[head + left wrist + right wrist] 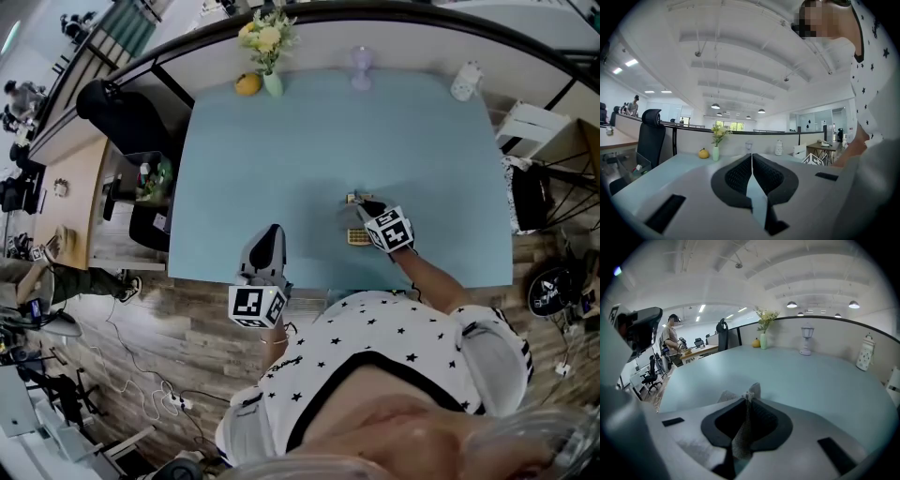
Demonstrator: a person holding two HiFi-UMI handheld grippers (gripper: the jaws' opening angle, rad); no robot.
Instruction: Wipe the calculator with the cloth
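Observation:
In the head view a small yellowish calculator [358, 236] lies on the light blue table [281, 169], near its front edge. My right gripper [363, 201] hovers just above and beyond it, shut on a grey cloth [751, 391]. The cloth's end pokes out past the jaw tips [749, 397]; the calculator is hidden in the right gripper view. My left gripper [273, 231] is held over the table's front edge to the left, apart from the calculator. Its jaws [752, 155] are shut with nothing between them.
At the table's far edge stand a vase of flowers [270, 37], an orange fruit [247, 83], a clear glass lamp [362, 66] and a white lantern [465, 81]. A black office chair [122, 112] is off the left side. A person [672, 336] stands far away.

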